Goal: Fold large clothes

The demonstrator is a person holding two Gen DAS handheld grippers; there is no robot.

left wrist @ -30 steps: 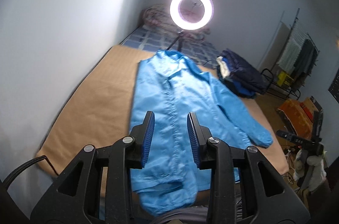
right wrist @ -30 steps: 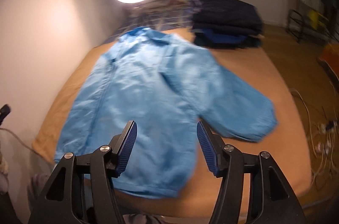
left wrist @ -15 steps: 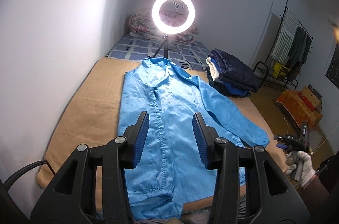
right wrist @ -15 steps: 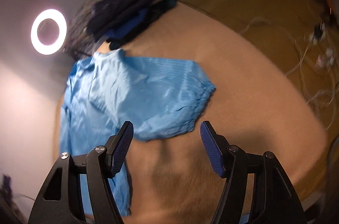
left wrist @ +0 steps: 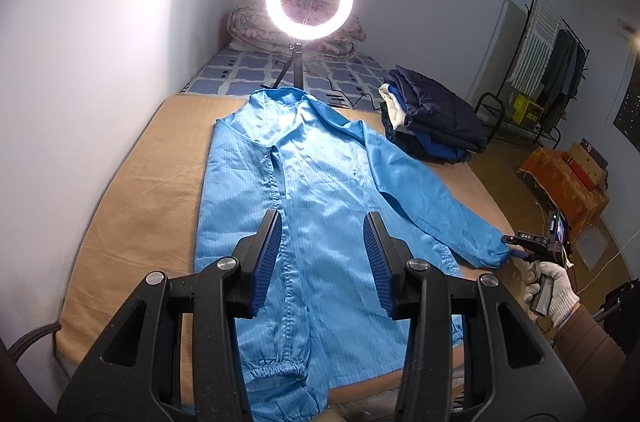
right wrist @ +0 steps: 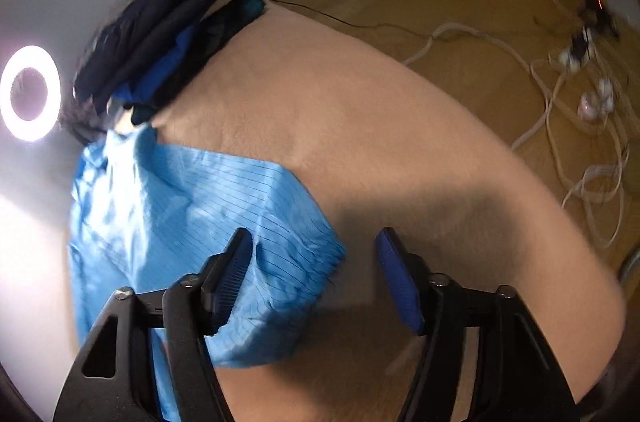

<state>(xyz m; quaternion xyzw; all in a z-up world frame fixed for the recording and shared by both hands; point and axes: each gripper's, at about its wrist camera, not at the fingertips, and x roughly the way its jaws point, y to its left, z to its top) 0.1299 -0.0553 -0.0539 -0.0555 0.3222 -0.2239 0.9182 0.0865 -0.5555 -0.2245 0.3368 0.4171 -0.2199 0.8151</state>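
Observation:
A light blue long-sleeved coat [left wrist: 316, 190] lies flat on the tan blanket [left wrist: 132, 206], collar at the far end, one sleeve stretched out to the right. My left gripper [left wrist: 323, 258] is open and empty above the coat's lower half. My right gripper [right wrist: 316, 274] is open, low over the end of the right sleeve [right wrist: 276, 254]; the cuff lies by its left finger. In the left wrist view the right gripper [left wrist: 520, 242] sits at the sleeve cuff, held by a gloved hand.
A pile of folded dark clothes [left wrist: 436, 114] sits at the bed's far right corner. A lit ring light [left wrist: 310, 0] on a tripod stands beyond the collar. White cables [right wrist: 568, 110] lie on the floor to the right. The wall runs along the bed's left side.
My right gripper swung right and came down to the sleeve cuff. My left gripper rose, pulled back a little and opened wider. The coat has not moved.

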